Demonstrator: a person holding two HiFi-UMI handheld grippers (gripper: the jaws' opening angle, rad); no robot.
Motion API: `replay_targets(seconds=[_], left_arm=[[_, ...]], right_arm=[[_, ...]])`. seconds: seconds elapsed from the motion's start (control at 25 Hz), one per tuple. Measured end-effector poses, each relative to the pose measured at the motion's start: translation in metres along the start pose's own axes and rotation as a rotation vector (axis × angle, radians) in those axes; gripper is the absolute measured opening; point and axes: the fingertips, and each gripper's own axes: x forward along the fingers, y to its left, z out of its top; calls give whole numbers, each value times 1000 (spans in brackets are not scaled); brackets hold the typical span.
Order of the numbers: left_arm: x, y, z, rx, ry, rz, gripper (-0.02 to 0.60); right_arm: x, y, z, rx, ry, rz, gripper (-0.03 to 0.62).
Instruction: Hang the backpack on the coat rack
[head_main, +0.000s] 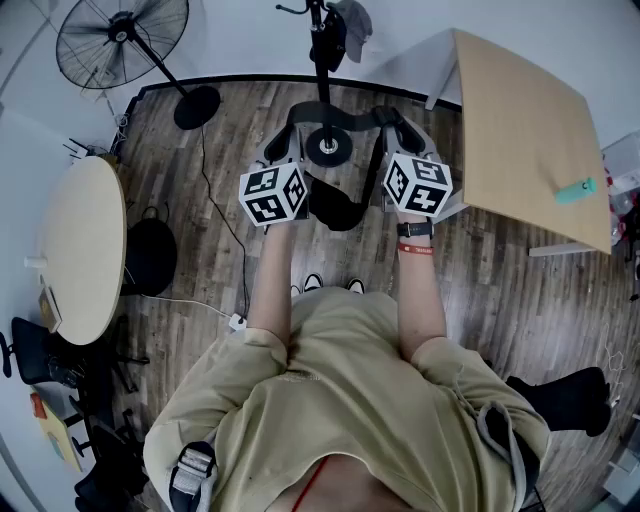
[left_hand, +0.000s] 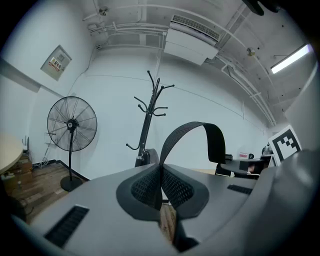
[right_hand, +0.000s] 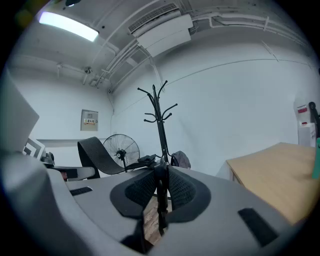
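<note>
The black backpack (head_main: 335, 205) hangs between my two grippers, below the marker cubes. Its webbing strap (head_main: 330, 115) arches from one gripper to the other. My left gripper (head_main: 283, 140) is shut on one end of the strap (left_hand: 192, 132), which loops up and to the right from the pads (left_hand: 145, 187). My right gripper (head_main: 395, 130) is shut on a thin black part of the strap (right_hand: 161, 200); the loop (right_hand: 95, 150) shows to its left. The black coat rack (head_main: 320, 40) stands straight ahead, its round base (head_main: 328, 148) under the strap. Its hooks (left_hand: 152, 107) (right_hand: 159, 107) rise above both grippers.
A grey item (head_main: 355, 20) hangs on the rack. A pedestal fan (head_main: 125, 35) stands at the back left with a cable across the wood floor. A light wooden table (head_main: 525, 130) is on the right, a round table (head_main: 85, 245) on the left.
</note>
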Motion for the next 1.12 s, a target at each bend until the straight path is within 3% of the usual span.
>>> replay_targets(seconds=[0.28, 0.68, 1.12], left_arm=[[0, -10, -7, -18, 7, 30, 25], [0, -36, -30, 27, 28, 50, 25], [64, -16, -24, 15, 10, 21, 25]], right_arm=[[-4, -8, -1, -8, 16, 37, 75], [-8, -22, -19, 3, 33, 77, 75], [53, -36, -18, -13, 24, 71, 78]])
